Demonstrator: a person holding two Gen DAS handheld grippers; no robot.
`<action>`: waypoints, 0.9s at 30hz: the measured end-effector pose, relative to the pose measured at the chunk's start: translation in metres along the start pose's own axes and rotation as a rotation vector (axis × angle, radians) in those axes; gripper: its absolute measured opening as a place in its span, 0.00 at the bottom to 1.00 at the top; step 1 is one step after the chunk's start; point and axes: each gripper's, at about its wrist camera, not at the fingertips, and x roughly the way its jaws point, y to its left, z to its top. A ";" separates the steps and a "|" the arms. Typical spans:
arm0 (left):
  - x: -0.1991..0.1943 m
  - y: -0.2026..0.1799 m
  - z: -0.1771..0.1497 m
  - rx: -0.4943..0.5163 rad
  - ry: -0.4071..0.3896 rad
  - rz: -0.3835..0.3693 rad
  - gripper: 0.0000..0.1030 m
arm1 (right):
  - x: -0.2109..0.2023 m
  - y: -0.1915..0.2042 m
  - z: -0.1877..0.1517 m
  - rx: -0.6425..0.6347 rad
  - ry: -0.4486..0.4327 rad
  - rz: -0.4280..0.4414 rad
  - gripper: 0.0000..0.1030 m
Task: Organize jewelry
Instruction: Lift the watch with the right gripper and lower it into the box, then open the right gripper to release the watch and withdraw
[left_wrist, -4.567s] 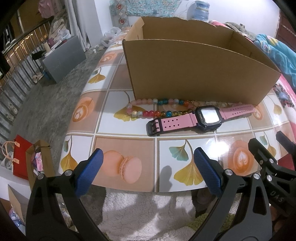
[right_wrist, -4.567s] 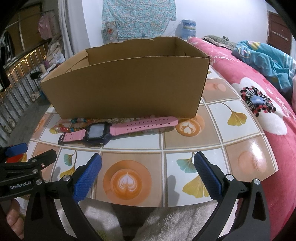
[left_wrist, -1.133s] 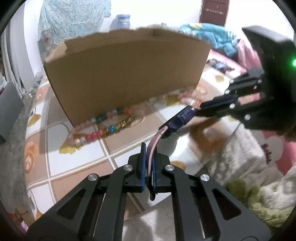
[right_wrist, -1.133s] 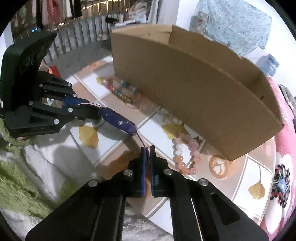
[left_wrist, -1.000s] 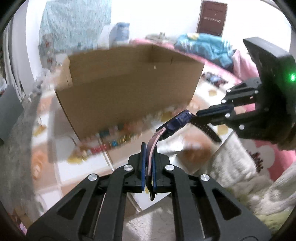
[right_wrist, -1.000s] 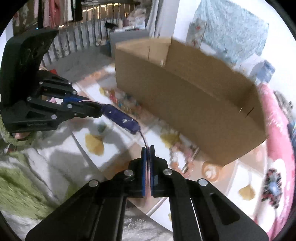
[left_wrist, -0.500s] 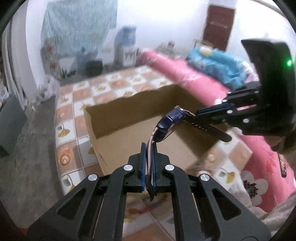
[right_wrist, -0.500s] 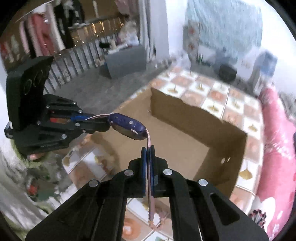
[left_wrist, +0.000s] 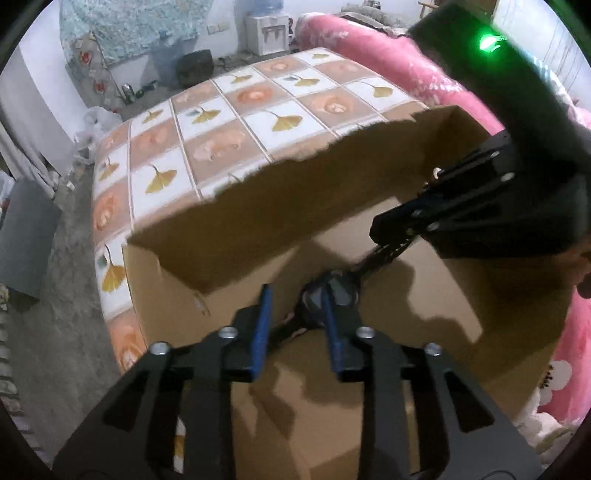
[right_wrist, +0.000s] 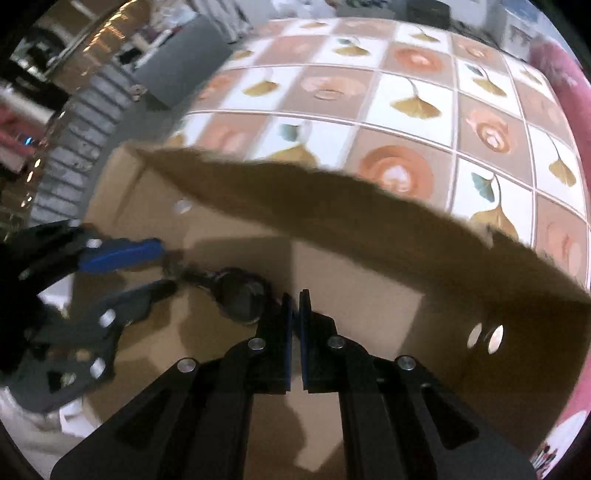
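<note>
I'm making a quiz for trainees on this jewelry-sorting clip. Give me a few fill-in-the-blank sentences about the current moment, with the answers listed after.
1. The watch hangs over the inside of the cardboard ____.
2. The right claw is ____ on the watch strap.
3. The left claw has just been opening; its blue pads stand ____, no longer pressing the strap.
4. The box rests on a table whose cover is printed with yellow ____ and coffee cups.

Missing words: box; shut; apart; leaves
</note>
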 end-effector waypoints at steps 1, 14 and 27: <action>-0.001 0.001 0.002 0.003 -0.018 0.014 0.35 | 0.003 -0.002 0.002 0.006 0.000 -0.005 0.04; -0.115 0.002 -0.030 -0.062 -0.307 0.055 0.76 | -0.073 0.019 -0.037 -0.084 -0.204 -0.101 0.08; -0.113 -0.036 -0.201 -0.220 -0.231 0.009 0.88 | -0.091 0.071 -0.257 -0.117 -0.383 -0.005 0.55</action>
